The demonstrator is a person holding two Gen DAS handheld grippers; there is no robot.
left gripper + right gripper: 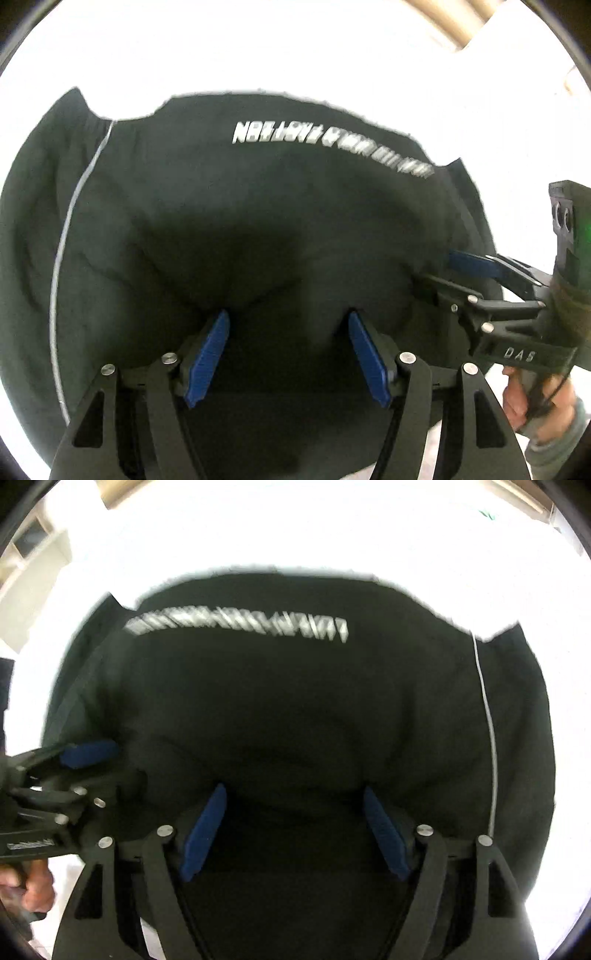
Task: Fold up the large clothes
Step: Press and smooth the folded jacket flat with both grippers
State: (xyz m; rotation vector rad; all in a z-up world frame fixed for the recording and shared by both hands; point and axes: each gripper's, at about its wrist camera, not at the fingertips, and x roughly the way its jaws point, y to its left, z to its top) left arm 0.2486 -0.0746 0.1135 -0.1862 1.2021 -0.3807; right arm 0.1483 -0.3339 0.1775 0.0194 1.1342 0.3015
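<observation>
A large black fabric garment (258, 221) lies spread on a bright white table surface (258, 48), filling most of both wrist views. A line of white printed lettering (325, 146) runs across the cloth near its far edge; in the right wrist view the same lettering (236, 626) is smeared by blur and I cannot read it. A thin pale stripe (70, 236) curves down one side of the garment, by a gathered edge at the far corner.

The left gripper (288, 314), black with blue ribbed pads, points down at the cloth with its jaws spread wide. Nothing sits between the pads; the dark cloth lies beneath and past the tips, and whether the tips touch it I cannot tell.

The right gripper (295, 790) stands the same way, wide apart over the garment (295, 701), with nothing pinched. From the left camera it shows at the right side, its blue pads at the garment's edge, and a person's hand (532, 402) in a grey cuff holds its grip. Pale wooden furniture (48, 546) shows at the upper corner beyond the table (295, 528).
</observation>
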